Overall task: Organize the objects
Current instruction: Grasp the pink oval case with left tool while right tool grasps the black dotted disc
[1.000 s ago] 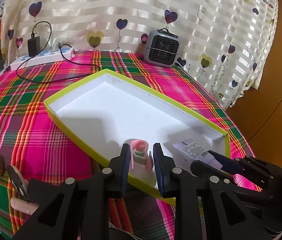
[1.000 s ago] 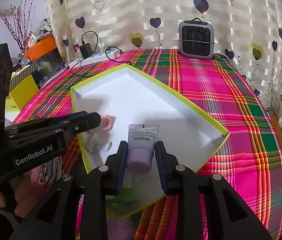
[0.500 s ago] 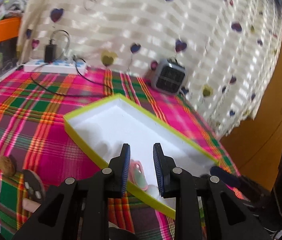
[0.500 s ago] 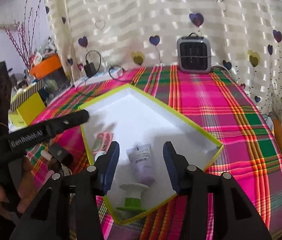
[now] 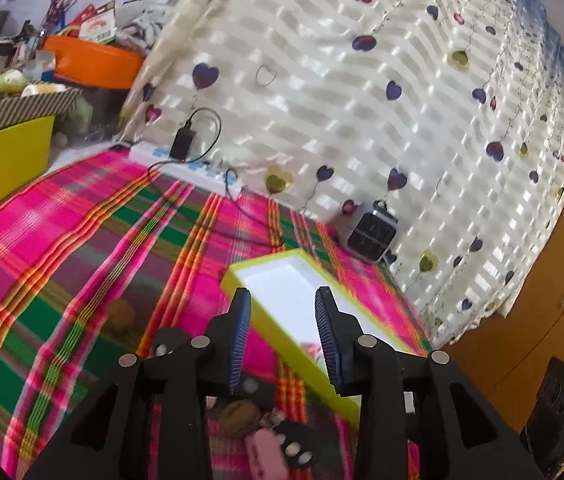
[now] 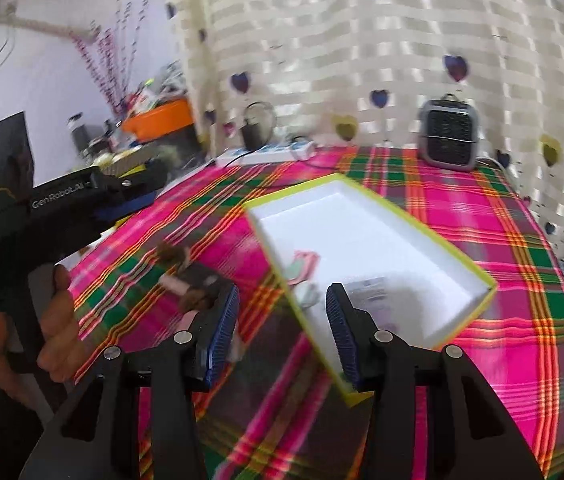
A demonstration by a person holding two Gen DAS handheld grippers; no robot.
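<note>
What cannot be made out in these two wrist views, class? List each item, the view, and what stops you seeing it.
- Small objects on the cloth, left wrist view: partly hidden behind the open left gripper; identity unclear.
- Pink-green item in the tray, right wrist view: motion blur hides its shape.
- Labelled tube, right wrist view: print blurred, lower part behind the open right gripper.
- Shelf clutter, left wrist view: too small.

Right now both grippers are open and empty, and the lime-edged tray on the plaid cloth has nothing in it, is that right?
Not quite. The left gripper and right gripper are open and empty, but the tray on the plaid cloth is not empty: the right wrist view shows a pink item and a labelled tube lying inside it.
</note>
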